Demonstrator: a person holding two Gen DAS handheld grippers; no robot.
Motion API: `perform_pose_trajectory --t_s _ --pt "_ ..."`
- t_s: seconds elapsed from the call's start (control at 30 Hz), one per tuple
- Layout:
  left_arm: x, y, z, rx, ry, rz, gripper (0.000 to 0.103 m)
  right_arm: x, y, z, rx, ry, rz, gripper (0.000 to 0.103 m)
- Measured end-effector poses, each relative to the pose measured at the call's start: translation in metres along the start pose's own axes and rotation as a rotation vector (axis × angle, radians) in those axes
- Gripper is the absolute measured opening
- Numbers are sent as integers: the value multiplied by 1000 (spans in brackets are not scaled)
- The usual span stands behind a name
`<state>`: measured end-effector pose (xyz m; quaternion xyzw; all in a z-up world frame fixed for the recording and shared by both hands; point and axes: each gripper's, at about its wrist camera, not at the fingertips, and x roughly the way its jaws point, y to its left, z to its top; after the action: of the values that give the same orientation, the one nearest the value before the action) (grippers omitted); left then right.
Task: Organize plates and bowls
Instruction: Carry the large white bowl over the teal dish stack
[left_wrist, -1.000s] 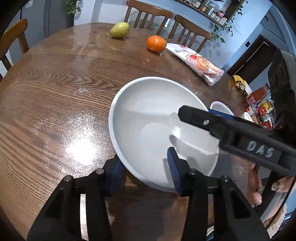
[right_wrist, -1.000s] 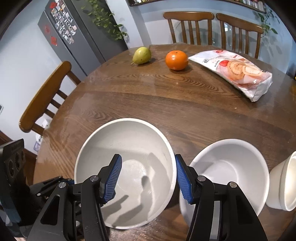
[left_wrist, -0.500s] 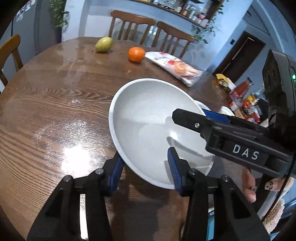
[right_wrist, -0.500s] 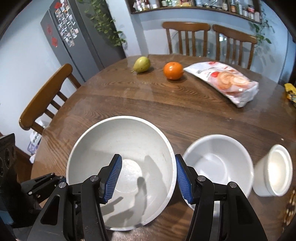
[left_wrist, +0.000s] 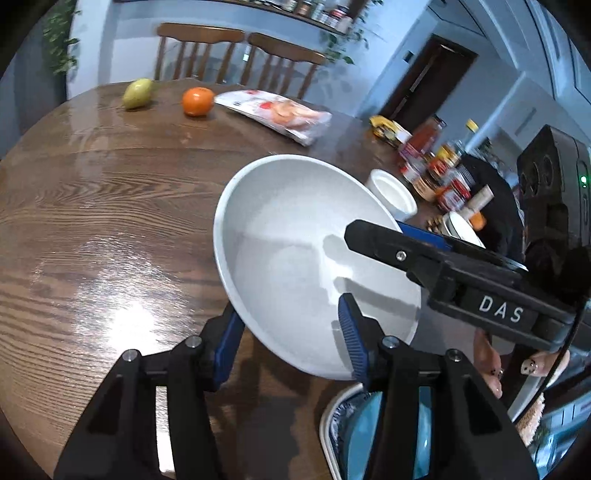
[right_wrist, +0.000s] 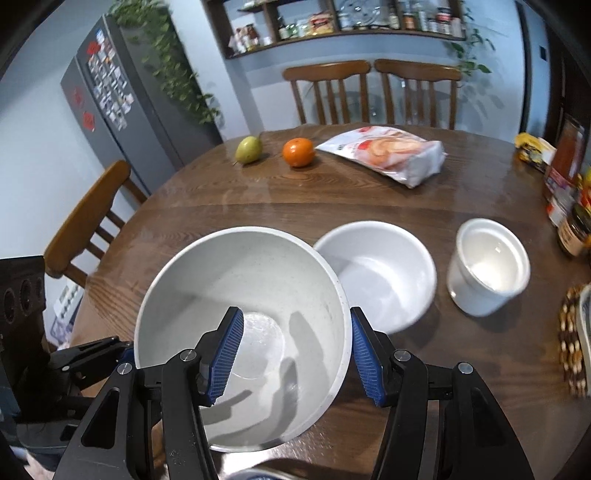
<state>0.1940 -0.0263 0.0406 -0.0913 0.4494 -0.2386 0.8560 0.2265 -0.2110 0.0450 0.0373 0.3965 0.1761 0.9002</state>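
A large grey-white bowl (right_wrist: 251, 295) hangs tilted above the wooden table (right_wrist: 369, 199), carried between both grippers. My right gripper (right_wrist: 295, 325) is shut on its right rim, one blue pad inside and one outside. My left gripper (left_wrist: 290, 325) straddles the left rim with the wall between its pads. Its jaws are opening, though both pads still look to touch the bowl. A medium white bowl (right_wrist: 380, 269) sits on the table, partly under the large bowl's far rim. A small white bowl (right_wrist: 487, 266) stands to its right. The right gripper (left_wrist: 384, 232) also shows in the left wrist view.
A pear (right_wrist: 248, 149), an orange (right_wrist: 298, 152) and a snack bag (right_wrist: 388, 153) lie at the far side. Jars and packets (left_wrist: 436, 162) crowd the right edge. A woven mat (right_wrist: 570, 343) and a blue-patterned plate (left_wrist: 334, 424) lie nearby. Chairs (right_wrist: 369, 92) ring the table.
The large bowl has risen and moved right across the table with both grippers. Its far rim now overlaps the medium bowl, and the small bowl has come fully into view.
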Motion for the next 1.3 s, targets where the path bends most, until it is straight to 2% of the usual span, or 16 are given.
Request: perform_pose_trajectory --t_s 0.23,0.5,0.97,1.3 --pt "14 -10 -7 33 63 -51 49 -6 -25 -20 72 -9 21 61" --pt "34 -27 -17 78 142 -107 49 -12 -44 -31 116 -22 -6 61" --pt "52 -34 -22 71 204 -192 49 -10 -62 -38 131 -6 -94 61" --pt "60 -34 -23 66 236 -192 49 -5 -66 -39 134 13 -119 61"
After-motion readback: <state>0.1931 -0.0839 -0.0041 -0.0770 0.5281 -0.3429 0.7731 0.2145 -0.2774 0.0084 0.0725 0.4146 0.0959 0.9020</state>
